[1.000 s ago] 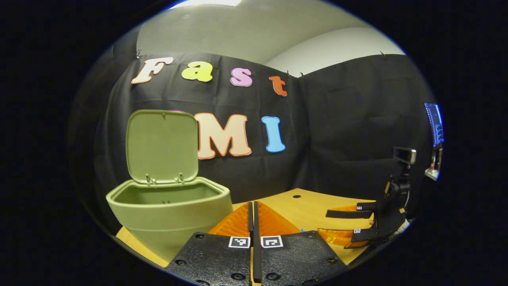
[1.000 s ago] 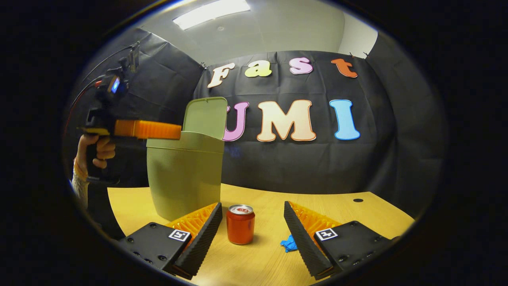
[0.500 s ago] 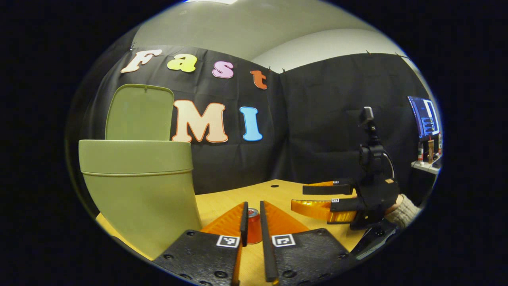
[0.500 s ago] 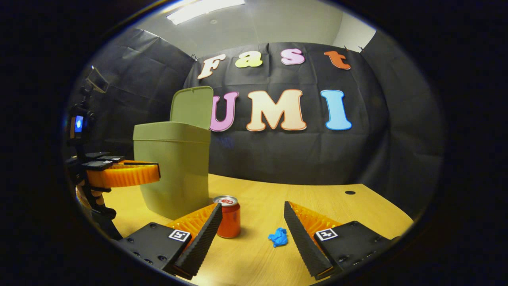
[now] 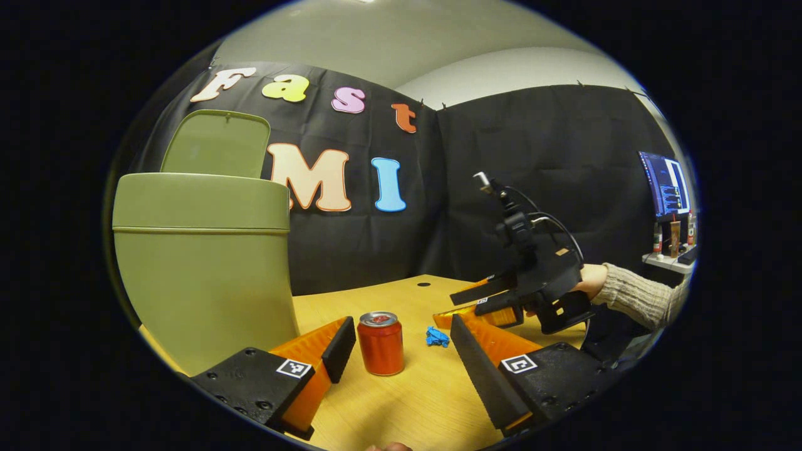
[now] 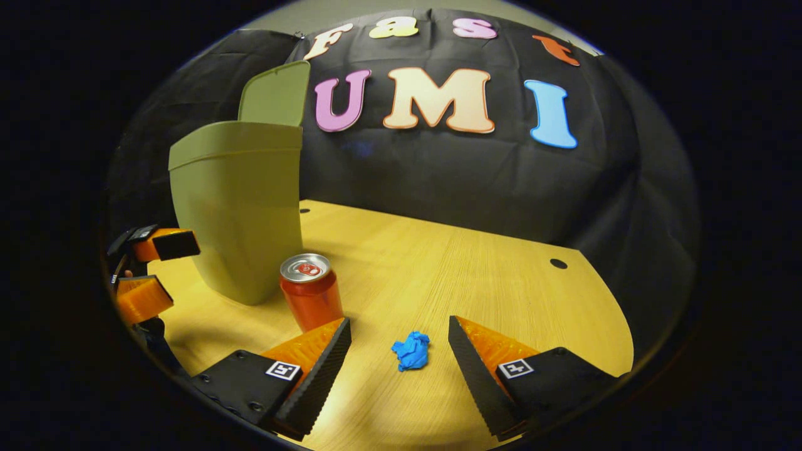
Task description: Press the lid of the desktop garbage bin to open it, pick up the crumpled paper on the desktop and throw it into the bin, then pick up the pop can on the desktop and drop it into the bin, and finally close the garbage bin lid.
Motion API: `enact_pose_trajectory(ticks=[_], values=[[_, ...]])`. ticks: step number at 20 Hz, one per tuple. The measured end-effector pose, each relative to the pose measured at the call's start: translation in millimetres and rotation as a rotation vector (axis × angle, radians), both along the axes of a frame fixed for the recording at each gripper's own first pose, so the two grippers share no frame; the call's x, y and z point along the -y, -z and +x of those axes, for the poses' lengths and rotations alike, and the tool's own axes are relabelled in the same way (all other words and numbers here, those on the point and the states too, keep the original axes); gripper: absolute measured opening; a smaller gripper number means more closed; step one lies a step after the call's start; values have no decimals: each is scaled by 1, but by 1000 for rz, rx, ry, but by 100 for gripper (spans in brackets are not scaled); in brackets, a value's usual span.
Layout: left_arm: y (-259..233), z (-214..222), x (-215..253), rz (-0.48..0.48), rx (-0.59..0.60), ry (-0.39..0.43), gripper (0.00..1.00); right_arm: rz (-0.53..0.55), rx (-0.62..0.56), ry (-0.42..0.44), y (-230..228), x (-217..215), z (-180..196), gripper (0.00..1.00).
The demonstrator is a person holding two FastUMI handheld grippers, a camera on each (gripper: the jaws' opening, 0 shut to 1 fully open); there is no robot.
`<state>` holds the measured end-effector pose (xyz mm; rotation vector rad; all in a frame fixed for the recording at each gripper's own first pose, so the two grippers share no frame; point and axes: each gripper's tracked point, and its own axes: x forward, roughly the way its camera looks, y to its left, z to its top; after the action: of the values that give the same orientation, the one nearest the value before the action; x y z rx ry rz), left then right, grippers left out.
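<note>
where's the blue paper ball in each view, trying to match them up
Left gripper view: the blue paper ball lies low and just right of centre on the table, right of the red can, near the other claw.
Right gripper view: the ball lies low at centre, between this claw's open fingers, with the can up to its left.
Shared landmark: the green bin, lid up, at the left.

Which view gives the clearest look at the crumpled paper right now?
The right gripper view: the paper lies on the table between the open fingers of the right hand-held gripper, close and unobstructed. In the left gripper view the paper looks smaller and farther off, right of the can.
</note>
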<state>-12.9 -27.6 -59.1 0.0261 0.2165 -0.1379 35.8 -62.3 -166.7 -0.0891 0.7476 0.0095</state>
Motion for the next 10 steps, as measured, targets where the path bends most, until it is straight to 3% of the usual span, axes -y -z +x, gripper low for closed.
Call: enact_pose_trajectory(ticks=[6, 10], values=[[5, -1, -2, 0, -17, 12, 94, -47, -205, 18, 56, 20, -6, 99], [4, -1, -13, 12, -17, -12, 94, -54, -252, 17, 69, 23, -6, 99]])
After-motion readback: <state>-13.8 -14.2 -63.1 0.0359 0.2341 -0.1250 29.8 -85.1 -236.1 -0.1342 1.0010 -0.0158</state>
